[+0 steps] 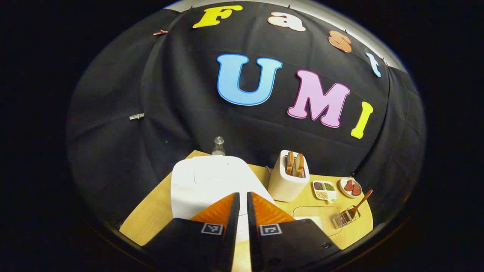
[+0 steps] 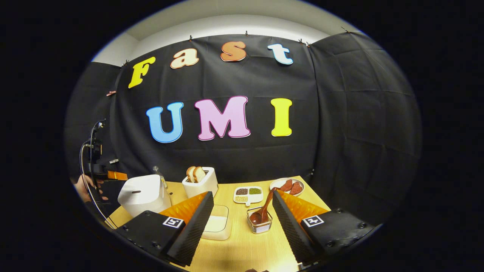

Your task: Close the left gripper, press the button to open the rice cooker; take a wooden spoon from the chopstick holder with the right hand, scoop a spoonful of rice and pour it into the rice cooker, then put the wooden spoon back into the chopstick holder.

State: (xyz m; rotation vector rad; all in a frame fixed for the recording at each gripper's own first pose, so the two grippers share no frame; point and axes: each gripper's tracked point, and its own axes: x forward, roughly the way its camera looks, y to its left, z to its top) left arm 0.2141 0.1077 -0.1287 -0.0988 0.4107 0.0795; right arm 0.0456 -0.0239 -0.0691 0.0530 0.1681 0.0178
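Left gripper (image 1: 243, 204) fingers nearly together above rice cooker (image 1: 211, 181); right gripper (image 2: 242, 211) fingers apart before wooden spoon (image 2: 264, 209).

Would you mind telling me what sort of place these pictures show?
Probably a mock kitchen counter staged in a recording booth: a wooden table holds a white rice cooker, a toaster with bread slices and a wooden spoon in a holder, with black cloth hung behind.

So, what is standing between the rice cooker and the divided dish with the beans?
The toaster with bread slices stands between the rice cooker and the divided dish, on the table, as the left gripper view shows.
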